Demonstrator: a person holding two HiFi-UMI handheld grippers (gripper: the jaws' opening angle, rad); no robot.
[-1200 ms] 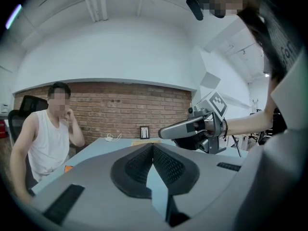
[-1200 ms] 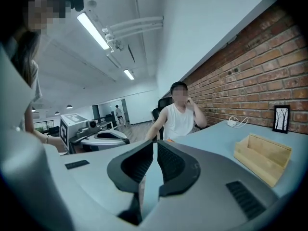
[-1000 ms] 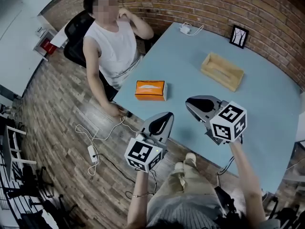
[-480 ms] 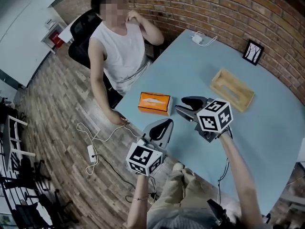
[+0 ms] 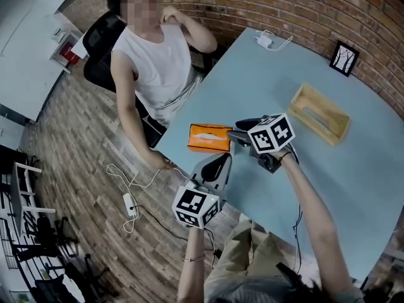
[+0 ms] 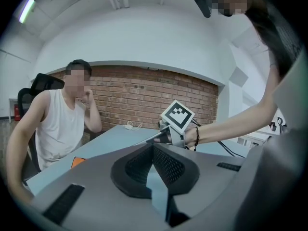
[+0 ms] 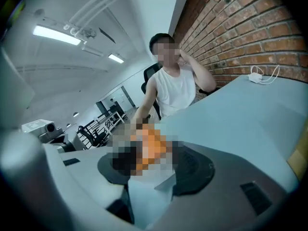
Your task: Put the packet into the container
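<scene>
One orange packet (image 5: 210,137) lies flat on the blue table (image 5: 265,74) near its edge, well apart from the wooden container (image 5: 319,113). Right gripper (image 5: 241,131) points at the packet's near end. Its jaws are spread wide and have just been opening; nothing is pinched between them, and the packet sits just ahead. Left gripper (image 5: 219,161) hangs beside it, jaws clenched together on nothing.

Packet looks light and soft-sided, probably squashy with a slick wrap. Best taken across its short width near the middle, firm but not crushing.

Hard to read: a mosaic patch covers the packet and jaw tips in the right gripper view, so the exact gap is unclear. Container is cut off at that view's edge. Cannot tell whether its top is fully open.
</scene>
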